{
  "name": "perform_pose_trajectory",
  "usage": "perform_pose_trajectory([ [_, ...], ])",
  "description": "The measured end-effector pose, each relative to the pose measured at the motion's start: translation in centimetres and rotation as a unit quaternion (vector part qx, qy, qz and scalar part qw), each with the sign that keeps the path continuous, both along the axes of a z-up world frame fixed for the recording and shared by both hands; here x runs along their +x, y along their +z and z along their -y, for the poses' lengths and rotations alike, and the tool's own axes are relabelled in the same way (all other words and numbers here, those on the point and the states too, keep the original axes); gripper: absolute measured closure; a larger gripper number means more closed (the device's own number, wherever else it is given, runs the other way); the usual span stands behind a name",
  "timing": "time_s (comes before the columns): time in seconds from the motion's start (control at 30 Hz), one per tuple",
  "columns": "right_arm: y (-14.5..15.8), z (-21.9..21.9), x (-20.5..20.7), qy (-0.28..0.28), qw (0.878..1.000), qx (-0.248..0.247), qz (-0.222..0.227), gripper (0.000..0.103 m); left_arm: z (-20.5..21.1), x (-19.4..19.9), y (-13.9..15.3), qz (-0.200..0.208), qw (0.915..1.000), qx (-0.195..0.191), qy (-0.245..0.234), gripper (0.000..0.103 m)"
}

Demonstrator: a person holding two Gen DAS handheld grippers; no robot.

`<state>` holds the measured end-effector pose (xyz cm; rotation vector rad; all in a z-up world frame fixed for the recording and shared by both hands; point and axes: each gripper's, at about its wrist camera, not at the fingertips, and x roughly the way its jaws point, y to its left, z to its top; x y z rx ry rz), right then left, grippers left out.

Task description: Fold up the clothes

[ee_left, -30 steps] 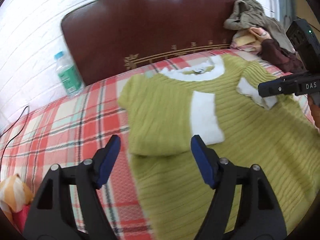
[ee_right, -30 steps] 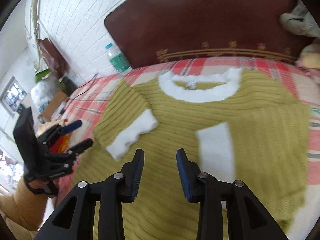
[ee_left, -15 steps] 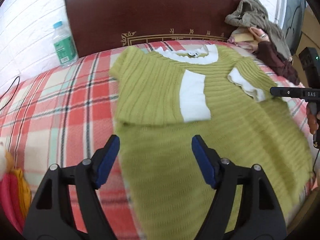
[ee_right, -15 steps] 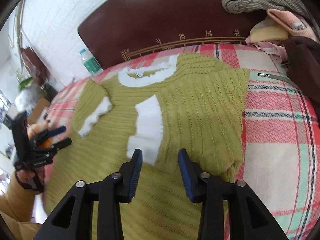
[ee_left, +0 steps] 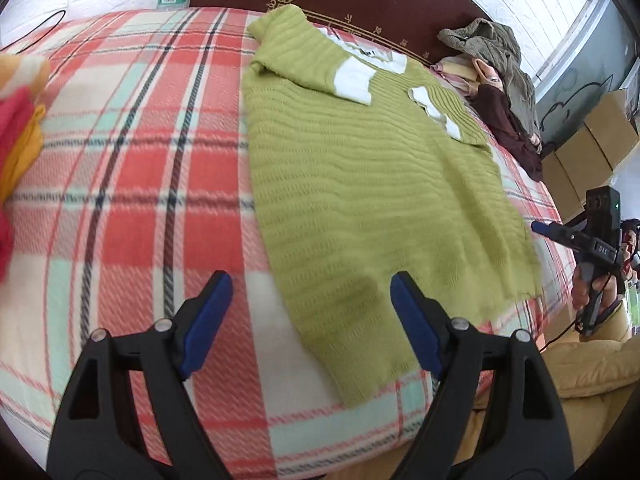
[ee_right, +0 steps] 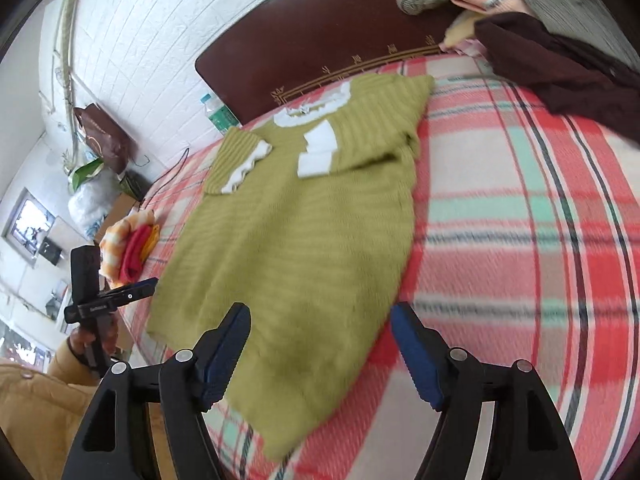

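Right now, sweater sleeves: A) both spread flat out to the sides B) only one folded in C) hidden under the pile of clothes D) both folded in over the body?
D: on the green sweater both white-cuffed sleeves lie folded in over the body, seen in both wrist views.

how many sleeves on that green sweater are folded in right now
2. The left sleeve and the right sleeve both lie folded inward across the chest of the green sweater, white cuffs toward the middle.

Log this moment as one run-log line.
stage: sleeves folded in, hem next | green sweater flat on plaid blanket | left gripper open, near hem | right gripper open, near hem
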<state>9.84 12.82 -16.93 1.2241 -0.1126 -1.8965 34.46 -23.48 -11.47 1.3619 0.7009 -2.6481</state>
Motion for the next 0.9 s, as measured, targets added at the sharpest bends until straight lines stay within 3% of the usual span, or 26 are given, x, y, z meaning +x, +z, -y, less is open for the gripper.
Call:
perform_pose_trajectory([
  [0.23,-1.7,-0.5,2.4,0.002,1.000,-0.007,0.020,0.028,-1.5,0.9,0.0,-0.008,0.9990,0.043,-0.012,0.016],
  [0.37,-2.0,0.0,3.2,0.015,0.999,-0.022,0.025,0.028,-2.0,0.6,-0.3,-0.017,0.9966,0.079,-0.018,0.003],
  [0.5,-2.1,0.5,3.6,0.019,0.999,-0.040,0.030,0.027,-2.0,0.3,-0.4,-0.023,0.9917,0.125,-0.020,0.002],
  [0.57,-2.2,0.6,3.7,0.025,0.997,-0.057,0.038,0.027,-1.7,0.4,-0.6,-0.027,0.9862,0.161,-0.026,0.002],
  [0.7,-2.4,0.7,3.7,0.026,0.998,-0.053,0.038,0.027,-0.8,1.0,-1.4,-0.033,0.9674,0.248,-0.037,0.002],
  [0.83,-2.4,0.7,3.7,0.027,0.997,-0.057,0.040,0.027,-0.5,1.0,-1.6,-0.035,0.9628,0.266,-0.031,0.002],
  [0.9,-2.5,0.5,3.6,0.024,0.997,-0.064,0.044,0.027,-1.0,0.6,-1.5,-0.033,0.9643,0.260,-0.035,0.002],
])
